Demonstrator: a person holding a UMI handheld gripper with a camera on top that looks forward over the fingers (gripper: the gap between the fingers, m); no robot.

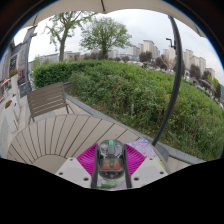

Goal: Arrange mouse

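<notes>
My gripper [111, 165] holds a mouse [111, 160] with a see-through shell, its inner parts showing in green and orange. The mouse sits between the two magenta pads [88, 158], and both fingers press on its sides. It is lifted well above the wooden deck, with no surface under it in view. The fingers point out toward the hedge and the sky.
A wooden deck [60, 135] curves below. A slatted bench [47, 100] stands to the left on it. A thick green hedge [140, 95] lies ahead and right, crossed by a thin dark pole [176, 85]. Trees and buildings stand beyond.
</notes>
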